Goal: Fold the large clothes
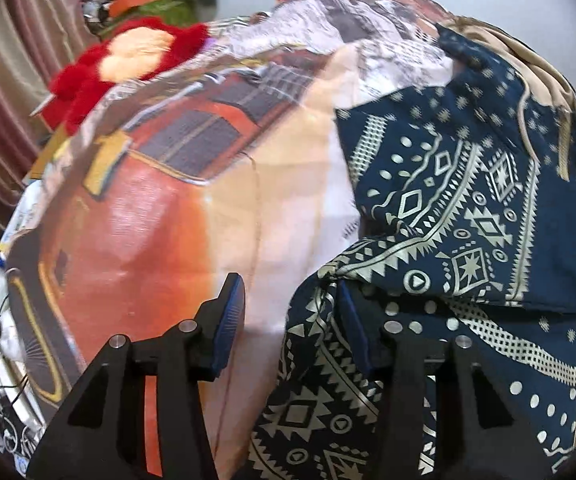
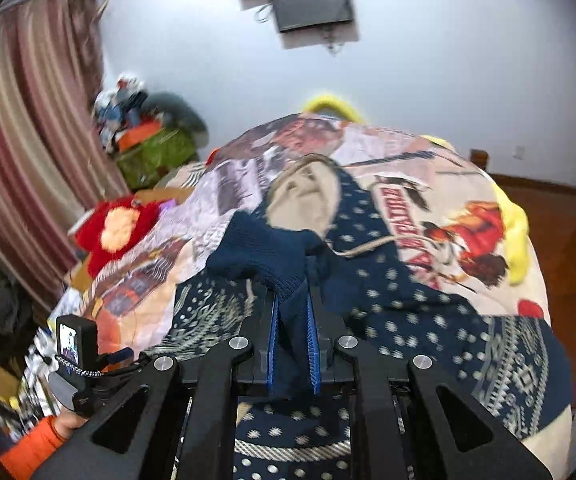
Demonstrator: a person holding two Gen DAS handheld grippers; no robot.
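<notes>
The right gripper (image 2: 293, 320) clamps the hoodie's (image 2: 388, 280) knit cuff (image 2: 264, 252); carry it flat across the body. The left gripper (image 1: 292, 312) hangs open over the hem, nothing between its pads. Bed (image 2: 448, 184) edge runs at 3 o'clock, toys (image 2: 116, 228) at 10.

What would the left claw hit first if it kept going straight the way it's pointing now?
Most likely the printed bedspread, right beside the edge of the navy patterned hoodie. The left claw stands open above that boundary; depth is unclear, so the hoodie's folded edge could touch first.
</notes>
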